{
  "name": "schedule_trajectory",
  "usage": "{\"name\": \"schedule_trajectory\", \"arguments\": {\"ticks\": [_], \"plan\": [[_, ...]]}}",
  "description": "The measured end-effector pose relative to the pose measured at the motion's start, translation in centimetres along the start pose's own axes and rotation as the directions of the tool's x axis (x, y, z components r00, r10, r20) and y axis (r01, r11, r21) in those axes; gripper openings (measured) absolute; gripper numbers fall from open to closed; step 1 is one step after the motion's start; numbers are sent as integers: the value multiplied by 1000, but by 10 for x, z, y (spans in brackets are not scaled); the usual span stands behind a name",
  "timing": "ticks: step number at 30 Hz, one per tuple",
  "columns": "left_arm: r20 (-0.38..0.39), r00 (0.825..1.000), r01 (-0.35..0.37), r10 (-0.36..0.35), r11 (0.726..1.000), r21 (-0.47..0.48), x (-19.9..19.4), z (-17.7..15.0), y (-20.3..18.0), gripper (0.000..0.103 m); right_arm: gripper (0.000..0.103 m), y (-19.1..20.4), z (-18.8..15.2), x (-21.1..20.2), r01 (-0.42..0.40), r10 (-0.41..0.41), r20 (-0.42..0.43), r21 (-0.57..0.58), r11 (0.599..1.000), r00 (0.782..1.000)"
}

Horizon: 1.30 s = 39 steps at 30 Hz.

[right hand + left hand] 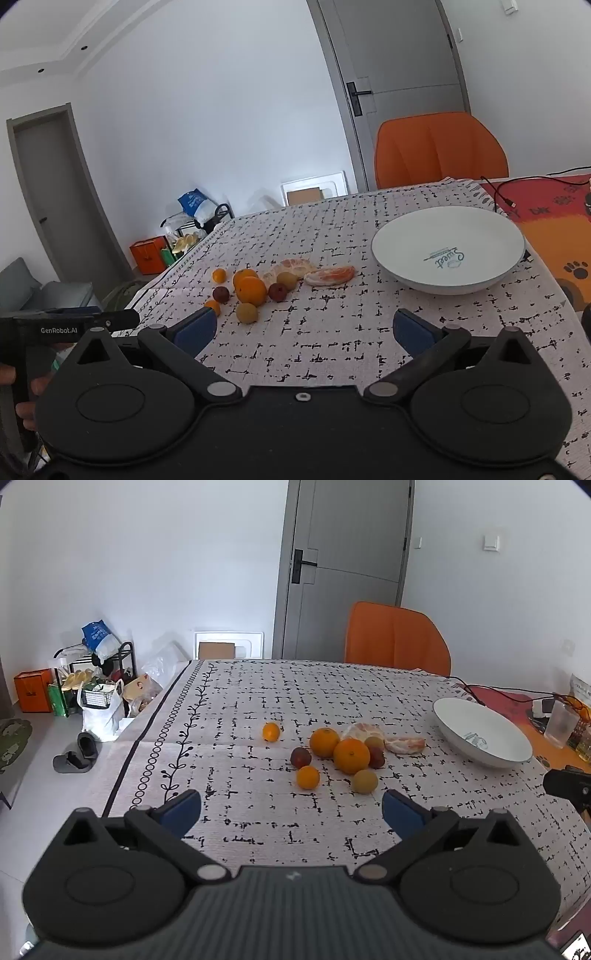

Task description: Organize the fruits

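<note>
A cluster of fruit lies mid-table: two big oranges (351, 755) (251, 290), small tangerines (307, 777), dark red fruits (300, 757) (277, 291), yellow-green fruits (364, 781) (246, 313) and peeled citrus pieces (404, 744) (330, 275). One tangerine (271, 732) sits apart to the left. An empty white bowl (482, 731) (447, 248) stands to the right of the fruit. My left gripper (291, 808) hovers open short of the cluster, nothing between its blue pads. My right gripper (304, 330) is also open and empty, with the bowl ahead to its right. The left gripper's body (66, 321) shows at the right wrist view's left edge.
An orange chair (397, 638) stands behind the table's far edge. Cables, a plastic cup (561, 723) and bottles crowd an orange mat (554, 221) at the far right. Bags, boxes and slippers lie on the floor to the left of the table.
</note>
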<state>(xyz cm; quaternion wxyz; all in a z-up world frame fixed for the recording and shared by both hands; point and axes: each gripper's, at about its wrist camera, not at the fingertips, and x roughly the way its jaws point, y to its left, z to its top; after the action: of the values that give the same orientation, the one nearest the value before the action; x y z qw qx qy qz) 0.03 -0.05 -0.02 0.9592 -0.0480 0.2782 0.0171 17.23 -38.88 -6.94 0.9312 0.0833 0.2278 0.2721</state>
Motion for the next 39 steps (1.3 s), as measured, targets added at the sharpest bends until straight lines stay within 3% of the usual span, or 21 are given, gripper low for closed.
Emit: {"name": "schedule_trajectory", "arguments": {"ticks": [4, 6, 39], "plan": [[-1, 1000, 0, 0, 1000, 1, 0, 1, 0, 103, 103, -3, -6, -3, -5, 5, 3, 13, 1000, 1000], [2, 1000, 0, 0, 1000, 5, 3, 1, -1, 103, 103, 0, -2, 4, 5, -5, -34, -3, 1000, 999], [12, 1000, -10, 10, 1000, 15, -1, 0, 1, 103, 103, -3, -7, 6, 0, 0, -38, 18, 1000, 999]]}}
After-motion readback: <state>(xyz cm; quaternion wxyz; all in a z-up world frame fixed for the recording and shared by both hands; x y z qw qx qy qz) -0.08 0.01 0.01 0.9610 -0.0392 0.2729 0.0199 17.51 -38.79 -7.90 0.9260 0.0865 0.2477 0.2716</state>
